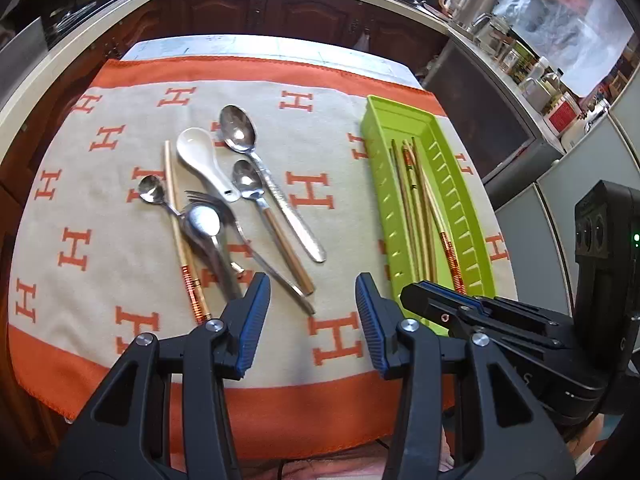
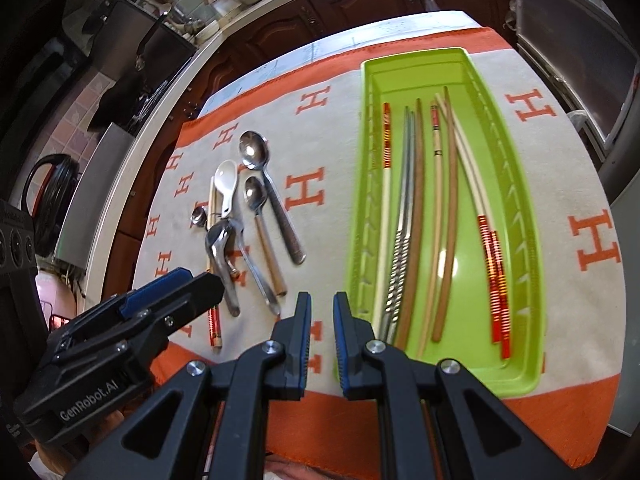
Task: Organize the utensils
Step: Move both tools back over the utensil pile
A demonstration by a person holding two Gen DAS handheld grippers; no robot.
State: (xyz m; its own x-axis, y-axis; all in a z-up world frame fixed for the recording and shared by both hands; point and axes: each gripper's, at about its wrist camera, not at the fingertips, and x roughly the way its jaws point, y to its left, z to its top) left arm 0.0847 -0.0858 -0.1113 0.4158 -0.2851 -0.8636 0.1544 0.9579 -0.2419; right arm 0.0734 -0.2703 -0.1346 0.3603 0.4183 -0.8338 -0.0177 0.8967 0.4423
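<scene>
A lime-green tray (image 1: 400,108) (image 2: 416,56) lies on the right of the cloth and holds several chopsticks (image 1: 416,208) (image 2: 416,200). To its left is a heap of utensils: a white ceramic spoon (image 1: 200,160), a large steel spoon (image 1: 240,128) (image 2: 254,152), a wood-handled spoon (image 1: 248,184), a small spoon (image 1: 150,190), a fork (image 1: 204,200) and one loose red-banded chopstick (image 1: 176,216) (image 2: 214,320). My left gripper (image 1: 312,292) (image 2: 176,284) hovers open and empty above the near end of the heap. My right gripper (image 2: 322,308) (image 1: 416,292) hangs by the tray's near left corner, its jaws narrowly apart with nothing between them.
The beige cloth (image 1: 304,140) with orange H marks and an orange border covers a small table. Dark wooden cabinets (image 1: 224,8) and a pale countertop run behind it. A kettle and jars (image 1: 532,76) crowd the counter at the back right.
</scene>
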